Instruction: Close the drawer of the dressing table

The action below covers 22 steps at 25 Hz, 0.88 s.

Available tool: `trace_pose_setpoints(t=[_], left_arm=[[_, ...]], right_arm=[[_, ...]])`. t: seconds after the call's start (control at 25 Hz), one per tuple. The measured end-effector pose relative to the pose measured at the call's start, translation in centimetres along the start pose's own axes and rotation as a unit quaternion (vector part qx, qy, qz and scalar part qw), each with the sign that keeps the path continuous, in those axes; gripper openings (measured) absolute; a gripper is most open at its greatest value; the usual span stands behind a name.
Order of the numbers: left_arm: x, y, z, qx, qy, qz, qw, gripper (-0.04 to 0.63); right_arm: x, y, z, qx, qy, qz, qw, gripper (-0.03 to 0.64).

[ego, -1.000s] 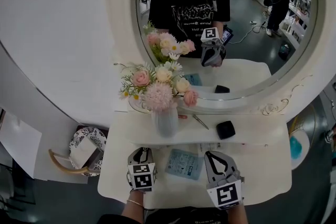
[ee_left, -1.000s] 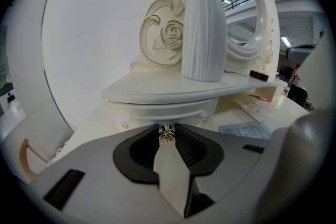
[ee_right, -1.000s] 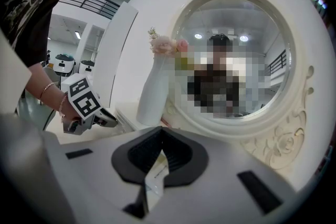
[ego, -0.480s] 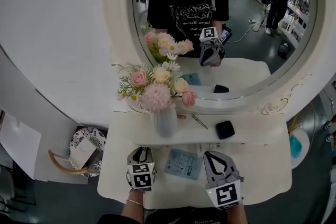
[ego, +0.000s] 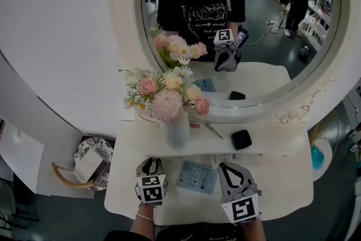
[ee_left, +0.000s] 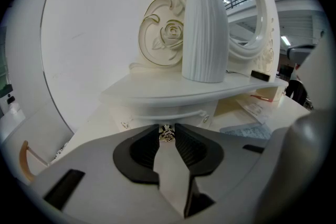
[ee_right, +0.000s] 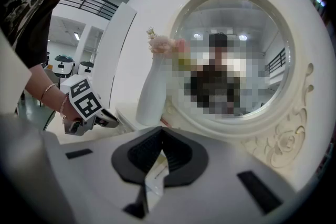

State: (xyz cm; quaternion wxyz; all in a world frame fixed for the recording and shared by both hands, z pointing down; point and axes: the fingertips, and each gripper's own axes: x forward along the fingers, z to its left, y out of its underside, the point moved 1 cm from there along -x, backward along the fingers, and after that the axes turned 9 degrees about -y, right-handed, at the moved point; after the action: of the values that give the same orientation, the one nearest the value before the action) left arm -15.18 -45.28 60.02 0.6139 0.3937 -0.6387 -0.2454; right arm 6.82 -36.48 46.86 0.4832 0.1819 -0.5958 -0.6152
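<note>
The white dressing table [ego: 285, 178] carries a raised shelf [ego: 268, 144] under a round mirror [ego: 265, 36]. The curved drawer front [ee_left: 173, 114] sits just under that shelf's edge. My left gripper [ego: 151, 164] is at the table's left front. In the left gripper view, my left gripper [ee_left: 167, 130] is shut on the small metal drawer knob [ee_left: 167, 136], its pads on either side of it. My right gripper [ego: 228, 166] rests over the table's right front, and in its own view it [ee_right: 160, 131] is shut with nothing held. How far the drawer stands out is hidden.
A ribbed white vase [ego: 179, 131] of flowers stands on the shelf just behind the left gripper. A black compact [ego: 242, 139] and a thin metal tool [ego: 215, 131] also lie on the shelf. A pale blue packet [ego: 197, 176] lies between the grippers. A basket [ego: 90, 163] sits on the floor at left.
</note>
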Motion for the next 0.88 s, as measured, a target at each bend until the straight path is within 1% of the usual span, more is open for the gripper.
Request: trace_pose_setpoints(t=[0.16, 0.32, 0.52, 0.88], left_arm=[[0.12, -0.05, 0.06, 0.000, 0.000, -0.001, 1.0000, 0.103], [0.15, -0.05, 0.08, 0.000, 0.000, 0.000, 1.0000, 0.103], [0.24, -0.11, 0.04, -0.001, 0.001, 0.000, 1.0000, 0.103], [0.39, -0.09, -0.01, -0.001, 0.001, -0.001, 1.0000, 0.103]], right_arm=[[-0.04, -0.09, -0.21, -0.003, 0.000, 0.002, 1.000, 0.011], [-0.11, -0.29, -0.55, 0.003, 0.007, -0.012, 1.000, 0.011], [-0.29, -0.44, -0.59, -0.010, 0.003, 0.001, 1.000, 0.011], [-0.33, -0.32, -0.53, -0.007, 0.007, 0.002, 1.000, 0.011]])
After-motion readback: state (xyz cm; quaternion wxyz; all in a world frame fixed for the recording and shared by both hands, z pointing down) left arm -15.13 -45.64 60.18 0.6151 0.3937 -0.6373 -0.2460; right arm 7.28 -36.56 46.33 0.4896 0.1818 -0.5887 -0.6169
